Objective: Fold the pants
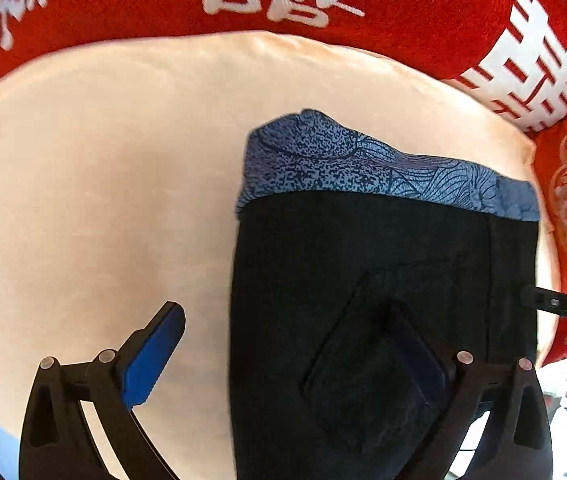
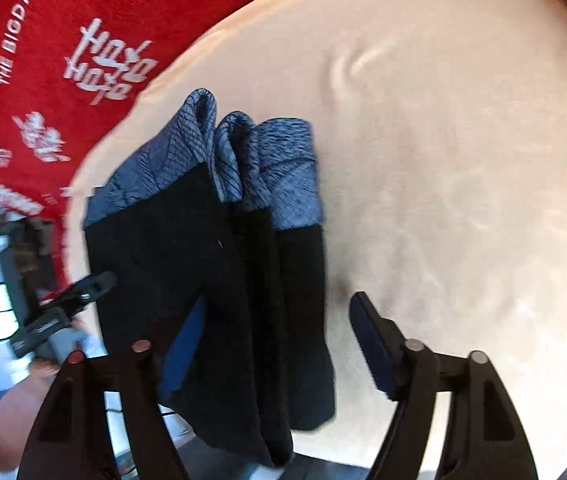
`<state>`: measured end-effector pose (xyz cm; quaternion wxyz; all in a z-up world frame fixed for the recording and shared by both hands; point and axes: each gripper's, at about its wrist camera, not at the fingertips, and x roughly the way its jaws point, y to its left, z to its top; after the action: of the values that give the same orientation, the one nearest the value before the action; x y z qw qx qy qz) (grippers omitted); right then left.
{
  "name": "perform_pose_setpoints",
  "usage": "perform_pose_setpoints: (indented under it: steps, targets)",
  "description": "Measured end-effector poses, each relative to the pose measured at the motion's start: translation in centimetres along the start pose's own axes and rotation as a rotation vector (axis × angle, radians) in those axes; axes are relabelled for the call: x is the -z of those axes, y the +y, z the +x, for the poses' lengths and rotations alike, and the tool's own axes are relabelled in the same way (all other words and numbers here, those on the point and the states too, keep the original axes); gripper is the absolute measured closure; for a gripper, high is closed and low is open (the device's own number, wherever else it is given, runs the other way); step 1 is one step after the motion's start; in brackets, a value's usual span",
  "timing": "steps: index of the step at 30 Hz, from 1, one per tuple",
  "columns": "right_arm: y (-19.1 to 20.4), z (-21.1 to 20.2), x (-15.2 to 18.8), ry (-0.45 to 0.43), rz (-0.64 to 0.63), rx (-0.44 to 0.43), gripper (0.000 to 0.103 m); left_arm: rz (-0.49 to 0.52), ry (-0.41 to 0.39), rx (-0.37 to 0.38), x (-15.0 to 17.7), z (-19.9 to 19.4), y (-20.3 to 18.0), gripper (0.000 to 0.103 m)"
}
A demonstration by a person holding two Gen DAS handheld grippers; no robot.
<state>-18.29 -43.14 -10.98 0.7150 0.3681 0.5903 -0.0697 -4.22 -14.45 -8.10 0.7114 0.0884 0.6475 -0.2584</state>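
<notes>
The black pants with a blue patterned waistband lie on a peach cushion, with a red printed blanket beyond it. The left tongs stand spread, one finger over the cushion, the other over the pants. The right tongs are also spread, with the folded pants lying between their fingers and the waistband at the far end.
</notes>
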Motion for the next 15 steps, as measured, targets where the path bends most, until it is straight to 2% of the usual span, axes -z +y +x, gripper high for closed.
perform_pose_setpoints:
  steps: [2, 7, 9, 11, 15]
  targets:
    - [0.4, -1.0, 0.9, -0.016, 0.011, 0.056, 0.021, 0.019, -0.025, -0.063, 0.5, -1.4, -0.6, 0.001]
    - [1.9, -3.5, 3.7, -0.046, 0.011, 0.165, 0.018, 0.024, -0.075, -0.086, 1.6, -5.2, -2.1, 0.001]
    - [2.8, -4.3, 4.5, -0.062, 0.016, 0.185, 0.016, 0.049, -0.059, -0.108, 2.1, -6.1, -2.9, 0.001]
    - [3.7, -5.0, 5.3, -0.073, 0.032, 0.189, 0.008, 0.077, -0.036, -0.132, 2.7, -6.8, -3.5, 0.001]
    - [5.6, -6.0, 6.3, -0.093, 0.047, 0.2, 0.006, 0.102, -0.004, -0.148, 3.6, -7.8, -4.4, 0.001]
